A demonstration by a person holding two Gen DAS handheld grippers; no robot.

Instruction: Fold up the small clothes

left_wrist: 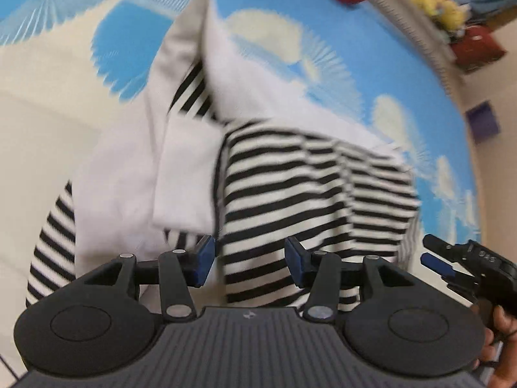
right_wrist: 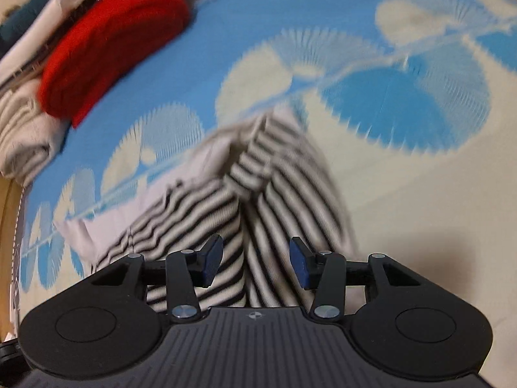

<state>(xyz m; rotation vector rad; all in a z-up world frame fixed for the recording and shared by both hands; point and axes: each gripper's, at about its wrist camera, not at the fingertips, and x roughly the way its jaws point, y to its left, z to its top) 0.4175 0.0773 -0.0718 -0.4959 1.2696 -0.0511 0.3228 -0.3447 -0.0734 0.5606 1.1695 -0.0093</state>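
A small black-and-white striped garment with plain white panels [left_wrist: 290, 187] lies partly folded on a blue and cream patterned bed sheet [left_wrist: 371, 64]. My left gripper [left_wrist: 248, 260] is open just above its near striped edge, holding nothing. My right gripper [right_wrist: 255, 263] is open over the striped cloth [right_wrist: 200, 220], holding nothing. The right gripper also shows at the right edge of the left wrist view [left_wrist: 452, 258]. Both views are motion-blurred.
A red folded cloth [right_wrist: 113, 42] lies on a pile of folded clothes [right_wrist: 26, 123] at the far left of the right wrist view. A yellow plush toy [left_wrist: 436, 0] and a red box [left_wrist: 478, 48] stand beyond the bed's edge.
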